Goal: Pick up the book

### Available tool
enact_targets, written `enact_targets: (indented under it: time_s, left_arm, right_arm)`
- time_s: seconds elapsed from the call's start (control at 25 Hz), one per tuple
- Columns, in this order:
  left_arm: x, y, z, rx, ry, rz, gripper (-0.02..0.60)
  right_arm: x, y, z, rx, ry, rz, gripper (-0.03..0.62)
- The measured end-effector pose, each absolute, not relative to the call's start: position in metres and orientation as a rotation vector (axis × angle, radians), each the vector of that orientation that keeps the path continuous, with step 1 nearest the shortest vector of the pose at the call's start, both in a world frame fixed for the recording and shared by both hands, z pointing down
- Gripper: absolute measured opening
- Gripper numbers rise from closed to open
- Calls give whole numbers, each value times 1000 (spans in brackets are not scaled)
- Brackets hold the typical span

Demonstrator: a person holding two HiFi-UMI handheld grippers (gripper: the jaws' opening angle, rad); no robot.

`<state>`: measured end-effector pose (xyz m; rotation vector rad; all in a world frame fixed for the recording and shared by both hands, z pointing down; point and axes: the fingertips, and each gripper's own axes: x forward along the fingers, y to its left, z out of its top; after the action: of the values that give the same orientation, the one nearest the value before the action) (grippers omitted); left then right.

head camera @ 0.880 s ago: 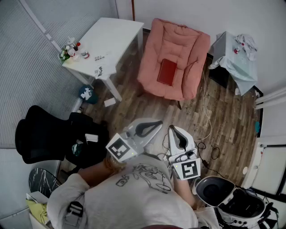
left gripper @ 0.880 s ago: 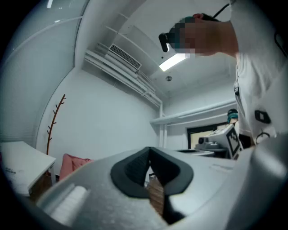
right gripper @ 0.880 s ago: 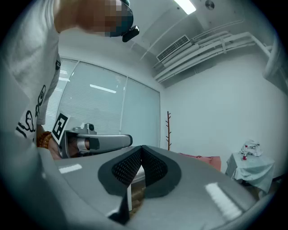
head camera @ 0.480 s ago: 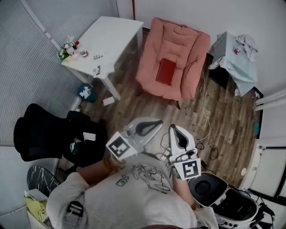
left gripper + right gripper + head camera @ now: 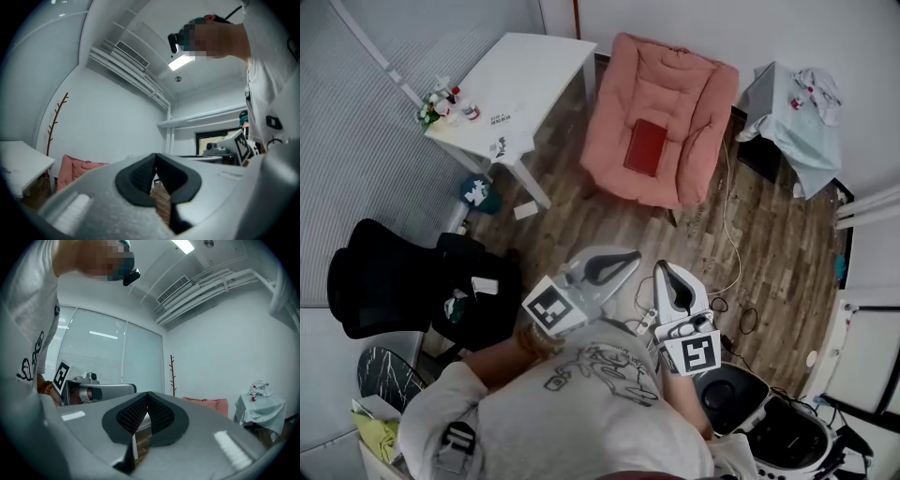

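**Operator:** Report the state of both claws.

**Technician:** Left gripper: jaws closed pad to pad, nothing between them. Right gripper: jaws likewise closed, nothing held. Both sit close in front of the person's chest, side by side, pointing out into the room.

**Operator:** What lies ahead of them?

**Technician:** First, an open stretch of wood floor with a white cable running across it on the right. A black chair stands off to the left. Further on the left is a white table with small items at one corner.

**Operator:** Locate the book.

**Technician:** The book, dark red, lies flat on the seat cushion of the pink armchair, which stands against the far wall. It is well apart from both grippers. Nothing rests on it. Both gripper views show the armchair ahead, but the book itself cannot be made out in them.

**Operator:** Task progress?

**Technician:** Judged at the start. No step on the book is done: it is untouched and not yet within reach. Remaining steps, as judged:
1. Cross the floor to the armchair.
2. Open one claw.
3. Close it on an edge of the book.
4. Lift the book clear of the cushion.
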<state>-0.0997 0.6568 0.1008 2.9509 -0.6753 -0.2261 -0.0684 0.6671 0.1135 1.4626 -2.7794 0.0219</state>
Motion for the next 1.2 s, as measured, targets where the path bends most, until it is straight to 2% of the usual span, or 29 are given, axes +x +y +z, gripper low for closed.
enact_targets:
  time_s: [0.48, 1.2]
  left_arm:
    - [-101, 582, 105, 2944, -695, -237, 5]
    - [-146, 379, 102, 2926, -661, -248, 5]
  right_arm:
    - [-71, 593, 117, 1450, -2780, 31, 6]
    - [-118, 389, 110, 1457, -2750, 55, 6]
